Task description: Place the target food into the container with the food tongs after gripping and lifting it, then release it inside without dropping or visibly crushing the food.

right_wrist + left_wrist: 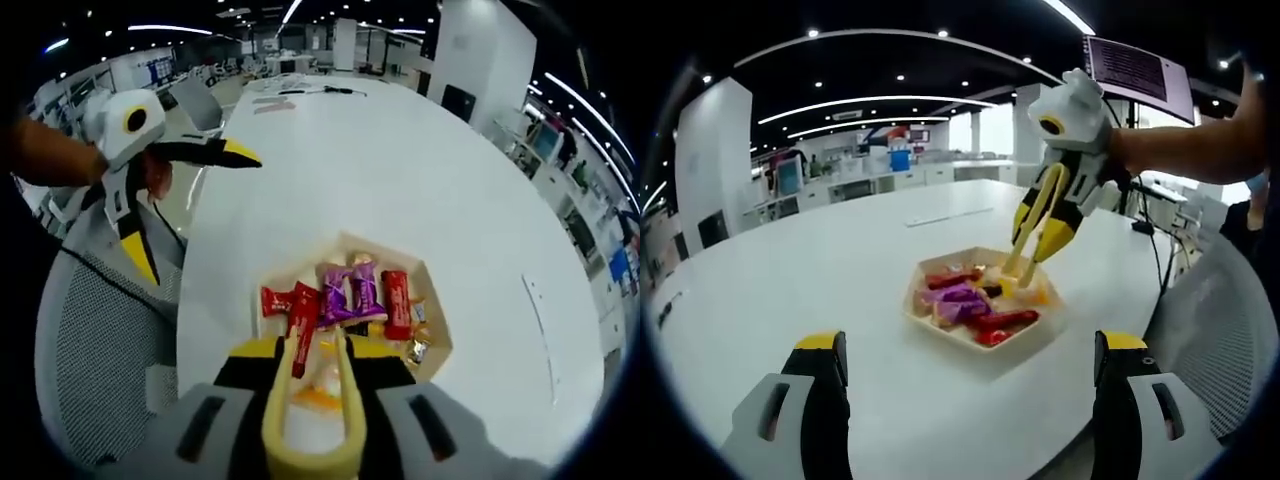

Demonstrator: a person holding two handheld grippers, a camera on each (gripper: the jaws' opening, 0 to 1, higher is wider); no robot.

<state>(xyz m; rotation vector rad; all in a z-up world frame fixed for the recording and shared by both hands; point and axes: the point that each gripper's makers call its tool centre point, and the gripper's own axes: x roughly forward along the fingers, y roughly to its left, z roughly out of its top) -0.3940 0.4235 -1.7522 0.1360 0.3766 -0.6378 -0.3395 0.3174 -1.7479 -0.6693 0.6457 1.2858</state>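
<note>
Two grippers are at work: the left gripper [970,400] waits with jaws spread wide near the table [790,290] edge, while the right gripper [1042,230] clamps yellow tongs [315,385], tips parted over wrapped snacks [350,295] in the tray [437,320], so the grasping step is apparently underway, next requiring gentle closure.

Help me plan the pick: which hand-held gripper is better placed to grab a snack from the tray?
Right. The right hand-held gripper holds the yellow tongs, tips already over the wrapped snacks in the tray. The left hand-held gripper hangs open, short of the tray, holding nothing.
</note>
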